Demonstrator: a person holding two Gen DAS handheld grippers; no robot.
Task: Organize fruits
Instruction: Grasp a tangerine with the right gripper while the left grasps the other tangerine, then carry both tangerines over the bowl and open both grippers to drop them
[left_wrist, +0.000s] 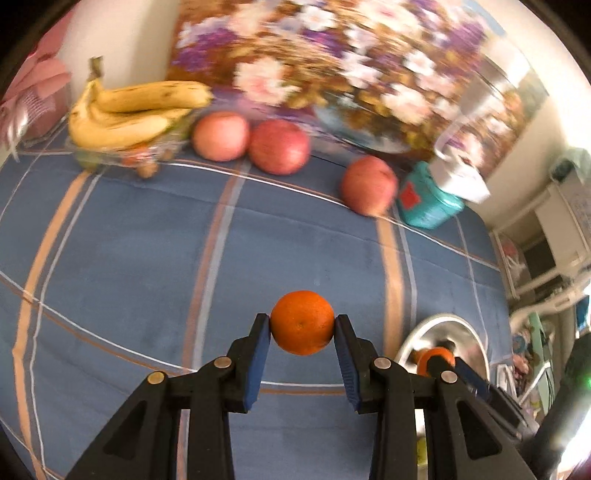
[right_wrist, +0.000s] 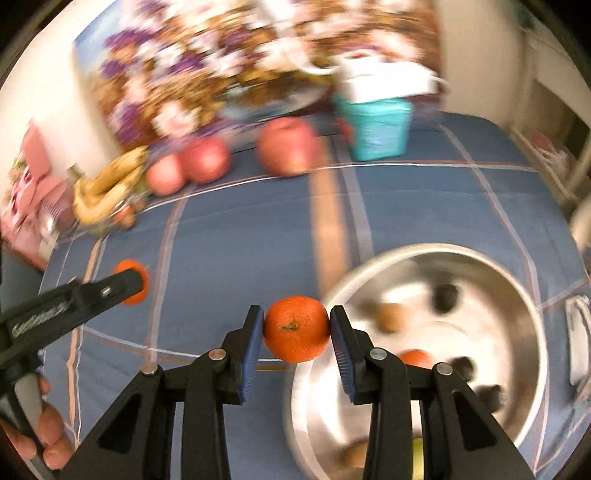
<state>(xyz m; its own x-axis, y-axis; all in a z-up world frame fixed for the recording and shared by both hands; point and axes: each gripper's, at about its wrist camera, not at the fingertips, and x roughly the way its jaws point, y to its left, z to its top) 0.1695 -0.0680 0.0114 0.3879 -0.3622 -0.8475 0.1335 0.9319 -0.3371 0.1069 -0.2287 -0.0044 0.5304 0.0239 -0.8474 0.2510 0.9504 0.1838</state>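
Observation:
My left gripper (left_wrist: 302, 325) is shut on an orange (left_wrist: 302, 322) above the blue plaid cloth; it also shows in the right wrist view (right_wrist: 131, 282) at the left. My right gripper (right_wrist: 296, 326) is shut on a second orange (right_wrist: 296, 329) at the left rim of a steel bowl (right_wrist: 517, 273). The bowl holds another orange (right_wrist: 415, 358) and several small dark and brown fruits. In the left wrist view the bowl (left_wrist: 424, 328) sits at the lower right, with the right gripper's orange (left_wrist: 436, 356) over it. Three red apples (left_wrist: 280, 146) and a banana bunch (left_wrist: 129, 110) lie at the back.
A teal box (left_wrist: 428, 201) with a white bag on it stands at the back right beside one apple (left_wrist: 367, 184). A flowered picture (left_wrist: 332, 66) leans on the wall behind. A pink box (right_wrist: 33, 184) stands at the far left. The cloth's right edge drops off toward furniture.

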